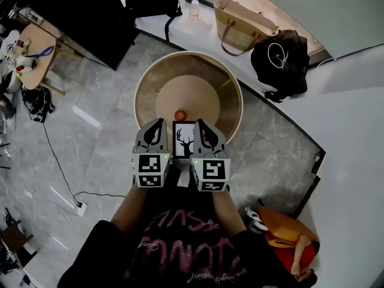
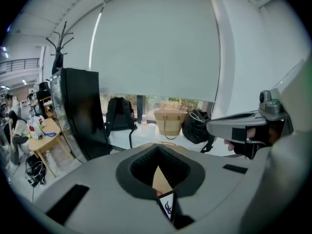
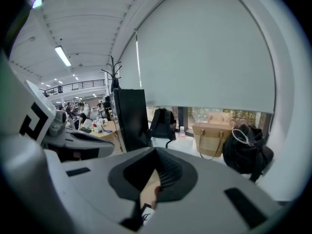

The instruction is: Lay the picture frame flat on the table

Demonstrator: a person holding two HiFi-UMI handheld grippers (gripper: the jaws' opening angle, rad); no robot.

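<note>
**Picture frame (image 1: 184,140) nipped on both sides at the table's near edge**

From the head view, the frame, black-edged with a stag's-head print, sat over the near rim of the round wooden table (image 1: 231,86). Whether it rested on the wood or hung just above it, I couldn't tell. The left gripper (image 1: 158,123) touched its left side and the right gripper (image 1: 200,123) its right. A small red round thing (image 1: 180,114) lay on the table just beyond the frame. Well past the table a woven tote bag (image 1: 243,20) stood with its mouth open, though nothing inside could be made out. A black bag (image 1: 282,56) slumped beside it, closed, with a white cord across it. A small bottle (image 1: 194,8) stood near the tote.

In the left gripper view the jaws were drawn in to a thin slit. A corner of the frame (image 2: 167,206) showed in that slit, so it looked pinched there.

The right gripper view matched: jaws pulled together, and a sliver of the frame (image 3: 145,213) caught low in the gap.

To my eye the frame was light and stiff. It was probably glazed, so it would be slick on the face and easy to crack if dropped. The black side rails were the sensible place to hold it, both sides kept level and nothing pressing on the print.
</note>
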